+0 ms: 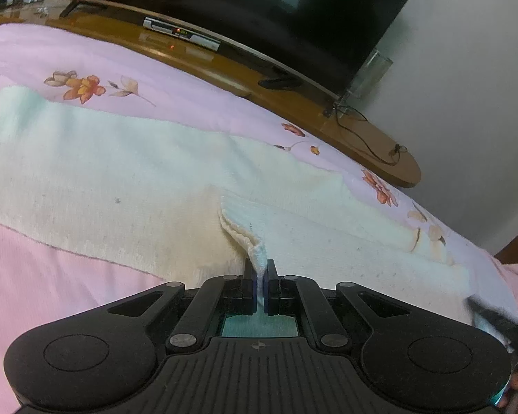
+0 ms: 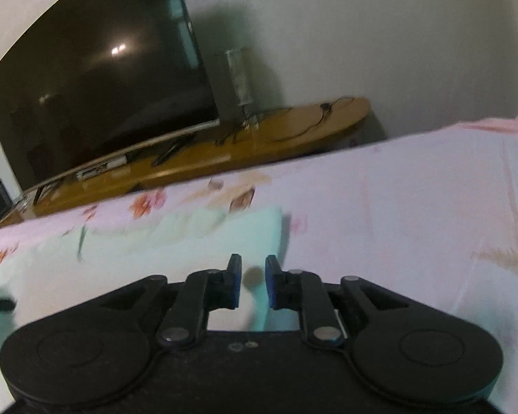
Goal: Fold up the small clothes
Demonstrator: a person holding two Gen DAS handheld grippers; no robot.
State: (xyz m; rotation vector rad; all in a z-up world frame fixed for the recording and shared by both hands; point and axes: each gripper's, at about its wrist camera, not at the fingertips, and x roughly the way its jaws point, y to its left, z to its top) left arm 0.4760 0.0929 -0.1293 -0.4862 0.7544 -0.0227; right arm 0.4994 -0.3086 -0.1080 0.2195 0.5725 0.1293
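A small cream-white knit garment lies spread on a pink flowered bedsheet. My left gripper is shut on a pinched fold of its near edge and holds that fold raised a little. In the right wrist view the garment shows pale and blurred ahead. My right gripper is open with a small gap, just above the garment's right end, and holds nothing. A dark blurred part of the right gripper shows at the lower right of the left wrist view.
A wooden TV bench runs along the far side of the bed, with a large dark TV, a set-top box, cables and a clear vase. A white wall stands behind.
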